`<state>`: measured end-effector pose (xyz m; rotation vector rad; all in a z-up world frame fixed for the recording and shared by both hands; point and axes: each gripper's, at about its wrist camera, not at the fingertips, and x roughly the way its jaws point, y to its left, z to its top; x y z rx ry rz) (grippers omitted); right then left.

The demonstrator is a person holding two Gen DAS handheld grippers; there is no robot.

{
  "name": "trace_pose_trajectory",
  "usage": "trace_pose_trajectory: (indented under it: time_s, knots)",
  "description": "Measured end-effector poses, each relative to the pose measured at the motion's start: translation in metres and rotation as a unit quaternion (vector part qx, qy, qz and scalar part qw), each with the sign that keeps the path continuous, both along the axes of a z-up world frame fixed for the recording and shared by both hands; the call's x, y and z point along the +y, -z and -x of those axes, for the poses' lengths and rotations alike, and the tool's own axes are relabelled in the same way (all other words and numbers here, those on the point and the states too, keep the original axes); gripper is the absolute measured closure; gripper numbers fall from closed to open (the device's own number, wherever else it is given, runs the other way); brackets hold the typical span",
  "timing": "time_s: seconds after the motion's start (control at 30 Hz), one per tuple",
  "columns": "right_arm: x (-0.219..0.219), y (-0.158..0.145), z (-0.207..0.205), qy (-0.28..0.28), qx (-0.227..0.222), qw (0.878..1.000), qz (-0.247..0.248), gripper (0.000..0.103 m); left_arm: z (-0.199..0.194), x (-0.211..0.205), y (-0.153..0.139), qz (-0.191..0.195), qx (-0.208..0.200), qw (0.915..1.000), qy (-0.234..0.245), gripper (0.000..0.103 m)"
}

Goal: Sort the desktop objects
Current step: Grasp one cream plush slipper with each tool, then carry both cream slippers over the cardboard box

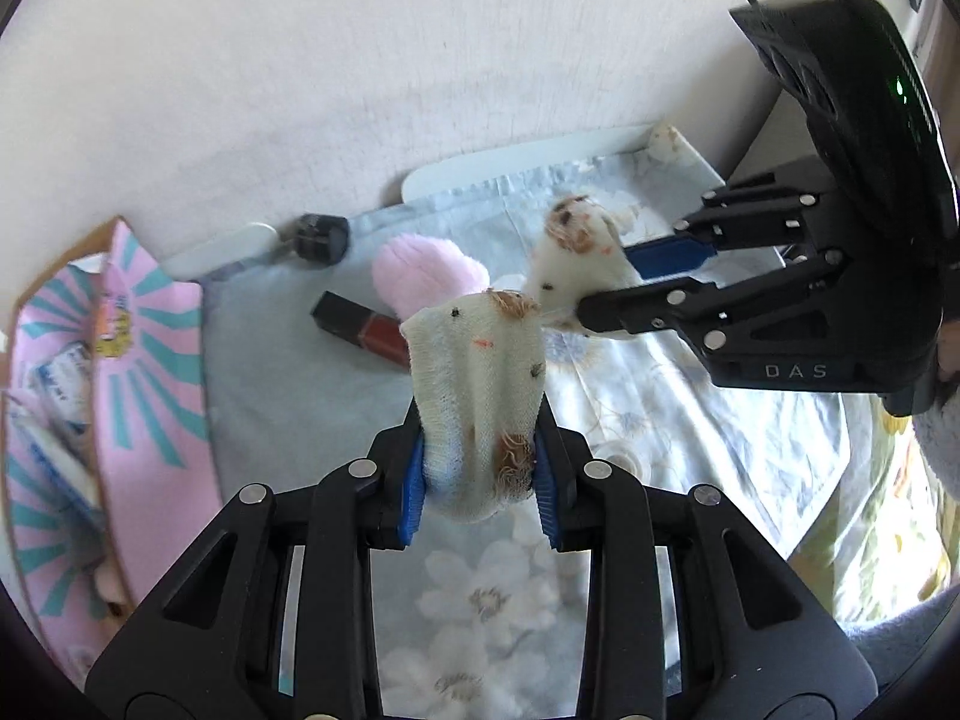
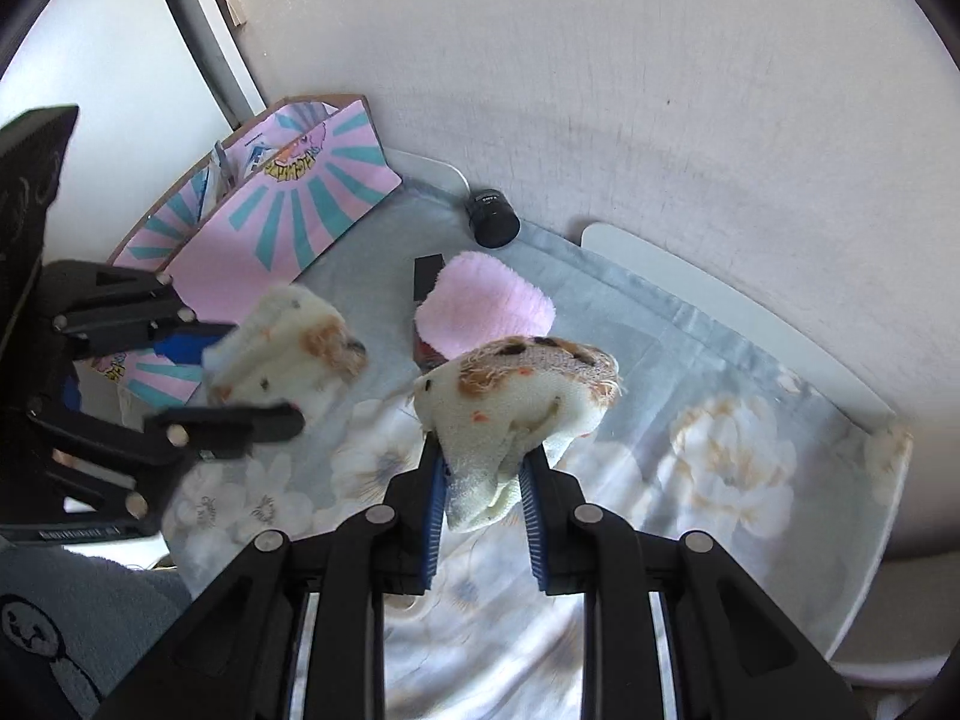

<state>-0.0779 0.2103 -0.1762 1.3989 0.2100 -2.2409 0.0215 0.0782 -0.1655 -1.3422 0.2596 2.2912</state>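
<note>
Cardboard box (image 1: pixel 150 360), printed with pink and teal rays, stands at the far left of the flowered cloth (image 1: pixel 690 420), its open top seemingly the likely drop point. Its printed wording is too blurred to read. The left gripper (image 1: pixel 480 468) sits nearer that box, its blue pads closed on a cream sock (image 1: pixel 480 396) with brown tufts, which stands upright out of the fingers. Behind it lie a lip-gloss tube (image 1: pixel 366 324), a pink puff (image 1: pixel 420 279) and a small black cylinder (image 1: pixel 318 237) by the wall. To the right, the right gripper (image 2: pixel 483 498), marked "DAS", is clamped on the matching sock (image 2: pixel 516 396), which lies crosswise above the cloth, farther from the box.
</note>
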Motion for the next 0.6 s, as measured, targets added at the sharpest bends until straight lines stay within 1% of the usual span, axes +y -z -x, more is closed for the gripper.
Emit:
trace_pose_trajectory:
  time_s: [0.13,0.27,0.43,0.6]
  knots:
    - [0.0,-0.005,-0.011,0.02,0.001,1.0,-0.009,0.081,-0.004,-0.011,-0.005,-0.004,-0.002,1.0,0.0,0.076]
    - [0.004,-0.016,-0.016,0.041,0.006,0.999,0.004,0.081,-0.006,-0.025,-0.009,-0.013,-0.004,0.9998,-0.011,0.076]
    - [0.004,-0.03,-0.019,0.053,0.021,0.998,-0.009,0.081,-0.004,-0.038,-0.023,-0.017,0.01,0.9996,-0.021,0.076]
    - [0.015,-0.033,-0.019,0.077,0.018,0.997,-0.004,0.081,-0.001,-0.047,-0.034,-0.017,0.02,0.9993,-0.027,0.076]
